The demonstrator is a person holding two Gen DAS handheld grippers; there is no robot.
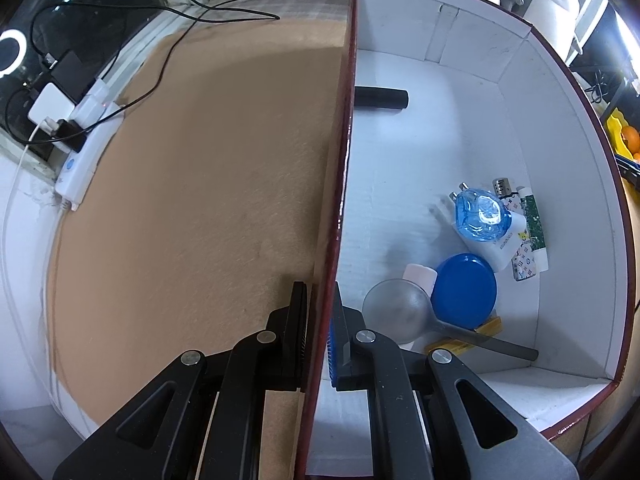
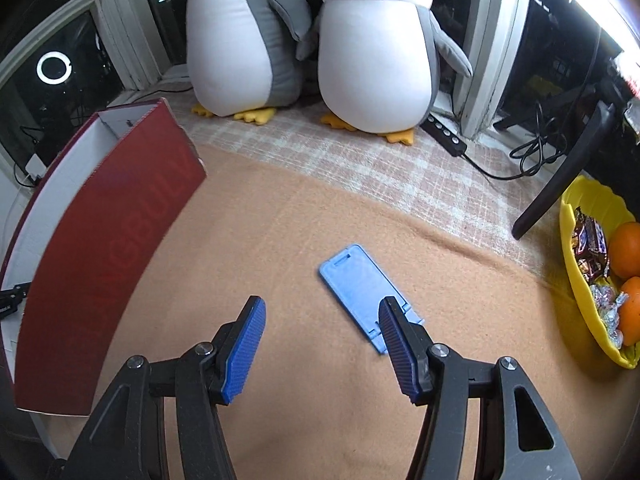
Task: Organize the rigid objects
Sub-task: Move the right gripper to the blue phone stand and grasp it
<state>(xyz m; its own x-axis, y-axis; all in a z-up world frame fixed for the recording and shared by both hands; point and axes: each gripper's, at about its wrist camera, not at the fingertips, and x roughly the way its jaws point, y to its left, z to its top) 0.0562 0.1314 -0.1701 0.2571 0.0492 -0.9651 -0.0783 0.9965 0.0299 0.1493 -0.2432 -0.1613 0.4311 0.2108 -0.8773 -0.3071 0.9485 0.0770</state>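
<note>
Blue stand (image 2: 362,280) flat on the tan blanket (image 2: 320,400), well right of the red box (image 2: 100,248), partly behind one finger of the right gripper (image 2: 322,318), jaws spread. Left gripper (image 1: 320,304) pinching the box wall; inside, blue lid (image 1: 466,290), bottle (image 1: 482,214), magnifier (image 1: 394,314). Pickup step, probably: lower, straddle stand, squeeze, carry boxward.

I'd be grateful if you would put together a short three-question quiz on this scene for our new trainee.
1. True or false: the left claw is clamped on the red box's wall.
2. Which item still lies outside the box? A) blue phone stand B) magnifying glass C) black cylinder
3. Fill in: the right claw is ____.

Key: 1 true; 2 A; 3 open
</note>
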